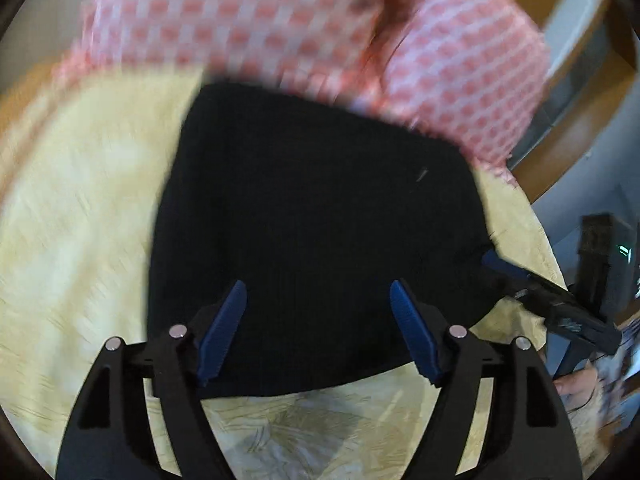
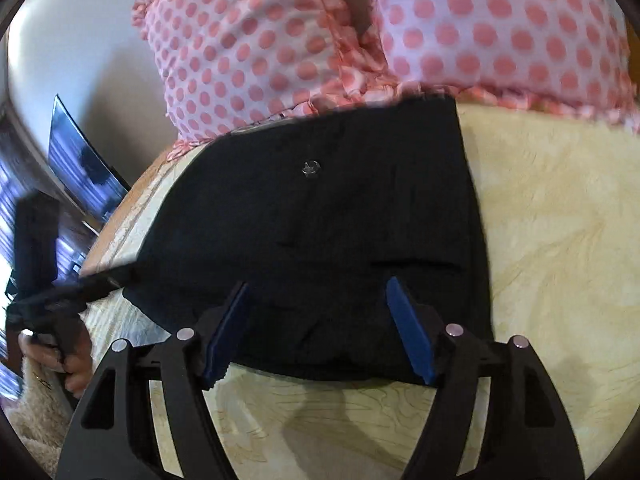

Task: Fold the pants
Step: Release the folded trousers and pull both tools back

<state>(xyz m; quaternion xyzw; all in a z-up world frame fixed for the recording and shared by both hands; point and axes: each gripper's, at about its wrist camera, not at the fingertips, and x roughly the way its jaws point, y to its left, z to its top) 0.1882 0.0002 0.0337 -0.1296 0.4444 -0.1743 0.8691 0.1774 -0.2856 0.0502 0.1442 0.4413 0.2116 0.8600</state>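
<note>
Folded black pants point(image 1: 312, 200) lie flat on a table under a pale yellow cloth point(image 1: 80, 200). My left gripper point(image 1: 318, 286) hovers open over their near edge, with nothing pinched between its blue pads. In the right wrist view the same pants point(image 2: 320, 220) show a small round button point(image 2: 310, 169). My right gripper point(image 2: 317, 284) is open too, above the near hem, its pads apart from the fabric. Each view catches the other gripper at the pants' side edge: the right one's finger point(image 1: 500, 265) and the left one's finger point(image 2: 100, 282).
A person in a pink dotted garment point(image 2: 480, 32) stands against the table's far side, and their hands point(image 2: 76, 364) hold the gripper handles. Yellow cloth point(image 2: 560, 220) spreads around the pants. A dark screen point(image 2: 80, 168) stands left, with wooden furniture point(image 1: 580, 80) at the right.
</note>
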